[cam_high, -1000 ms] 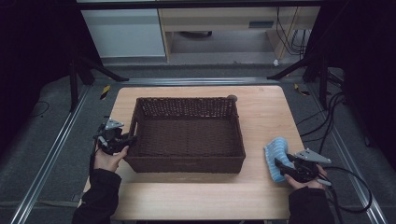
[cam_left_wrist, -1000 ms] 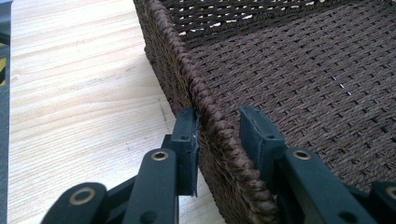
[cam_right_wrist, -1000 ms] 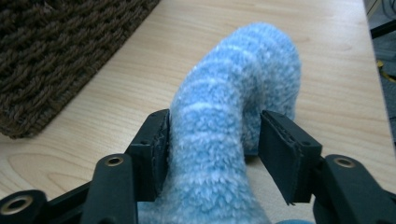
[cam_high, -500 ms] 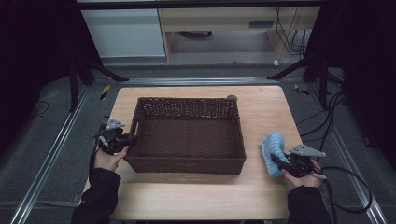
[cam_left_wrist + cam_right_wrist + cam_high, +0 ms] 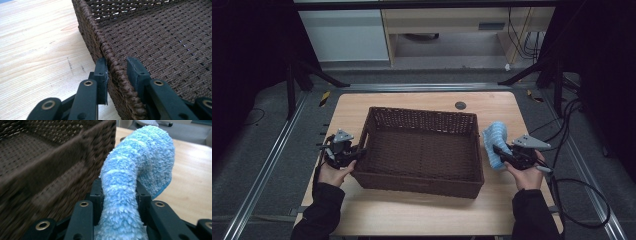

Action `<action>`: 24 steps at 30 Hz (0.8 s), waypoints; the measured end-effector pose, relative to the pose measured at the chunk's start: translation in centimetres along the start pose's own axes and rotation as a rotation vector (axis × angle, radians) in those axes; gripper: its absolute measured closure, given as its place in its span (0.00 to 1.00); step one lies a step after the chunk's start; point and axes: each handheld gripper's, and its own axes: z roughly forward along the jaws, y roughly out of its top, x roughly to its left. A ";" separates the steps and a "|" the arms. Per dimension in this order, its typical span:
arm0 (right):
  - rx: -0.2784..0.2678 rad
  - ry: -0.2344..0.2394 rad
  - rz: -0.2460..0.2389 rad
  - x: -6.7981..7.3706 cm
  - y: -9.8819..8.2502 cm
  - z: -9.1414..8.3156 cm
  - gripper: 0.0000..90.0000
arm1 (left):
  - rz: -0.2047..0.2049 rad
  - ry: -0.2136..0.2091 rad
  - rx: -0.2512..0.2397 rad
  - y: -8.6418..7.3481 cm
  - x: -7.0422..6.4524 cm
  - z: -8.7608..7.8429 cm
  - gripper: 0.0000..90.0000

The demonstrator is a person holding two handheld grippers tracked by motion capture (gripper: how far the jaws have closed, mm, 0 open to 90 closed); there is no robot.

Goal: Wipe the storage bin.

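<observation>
— While our left gripper straddles the left rim of the brown wicker basket, where do we put the blue cloth?

— We see the fluffy blue cloth pinched in our right gripper, just off the basket's right wall and raised above the wooden table near its right edge. In the right gripper view the cloth rises from between the 2 black jaws, arches over and hangs down on the far side, its blue-trimmed edge hanging over bare wood.

— Are those jaws tight on it?

— We read them as clamped: both pads press into the pile of the cloth. Those jaws have just been closing, and the cloth sits squarely between them.

— And our left gripper?

— Its 2 jaws stand on either side of the basket's braided rim, 1 outside over the table, 1 inside over the woven floor. The outer pad lies against the braid; on the inner side we can make out a sliver of gap, so we cannot tell whether the grip is firm. These jaws have also been closing a little, with the rim between them.

— Where does the basket sit?

— We place it at the middle of the table, its long sides running left to right, with a hand on either side.
</observation>
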 end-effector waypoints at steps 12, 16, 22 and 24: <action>-0.040 0.040 -0.047 -0.1 2.8 4.3 0.78 | 0.014 0.017 0.012 0.1 -0.1 0.1 0.79; -0.053 0.053 -0.112 0.4 3.8 4.3 0.80 | 0.013 0.015 0.011 0.1 -0.1 0.1 0.79; 0.019 0.084 -0.135 0.0 2.6 5.0 0.81 | 0.013 0.018 0.009 0.1 -0.1 0.1 0.79; 0.045 0.088 -0.139 0.0 2.2 5.2 0.81 | 0.012 0.018 0.010 0.1 -0.1 0.1 0.79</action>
